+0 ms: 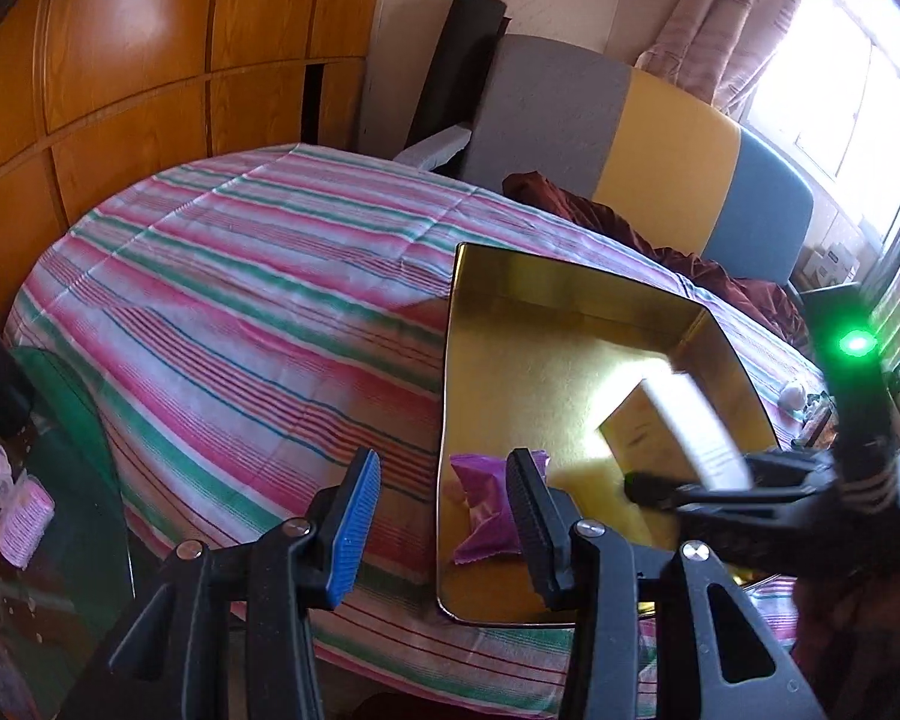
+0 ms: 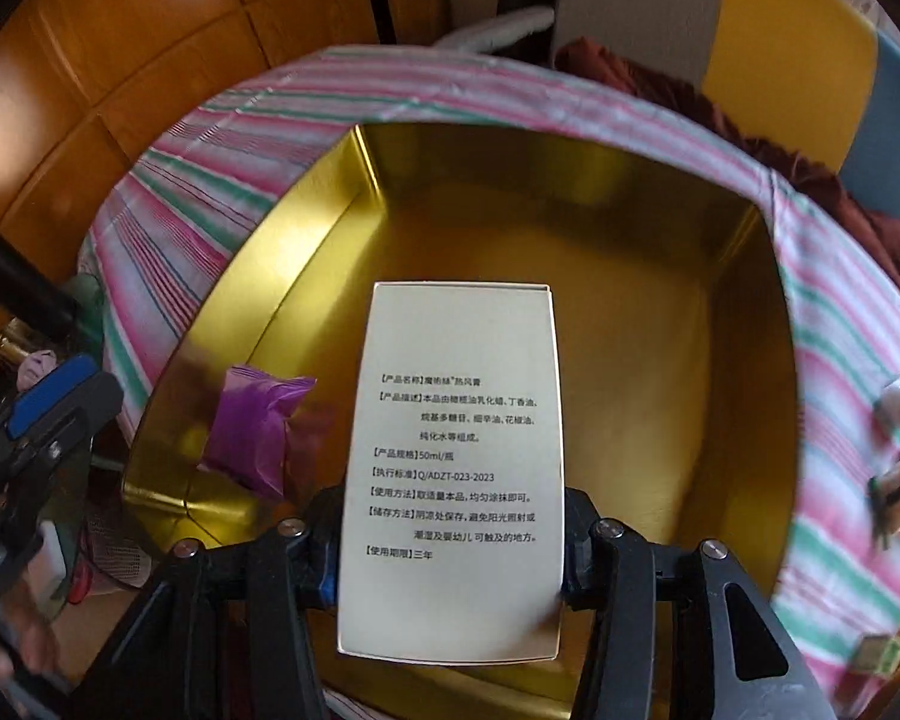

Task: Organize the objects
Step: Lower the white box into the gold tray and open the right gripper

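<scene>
We have one purple packet (image 2: 258, 432) lying in the tin (image 2: 330, 204). Our right gripper (image 2: 450, 546) clamps the box (image 2: 450, 468) above the tin, not yet released. Our left gripper (image 1: 444, 516) hangs spread and empty beside the tin's near-left rim. Small items beyond the tin's right wall look unsorted.

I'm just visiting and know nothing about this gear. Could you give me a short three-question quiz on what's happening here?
1. True or false: the right hand-held gripper holds the white box over the gold tin.
2. What already lies inside the tin?
A. an orange
B. a purple packet
C. a spoon
3. Fill in: the left hand-held gripper is ____ and holds nothing.

Key: 1 true; 2 B; 3 open.
</scene>
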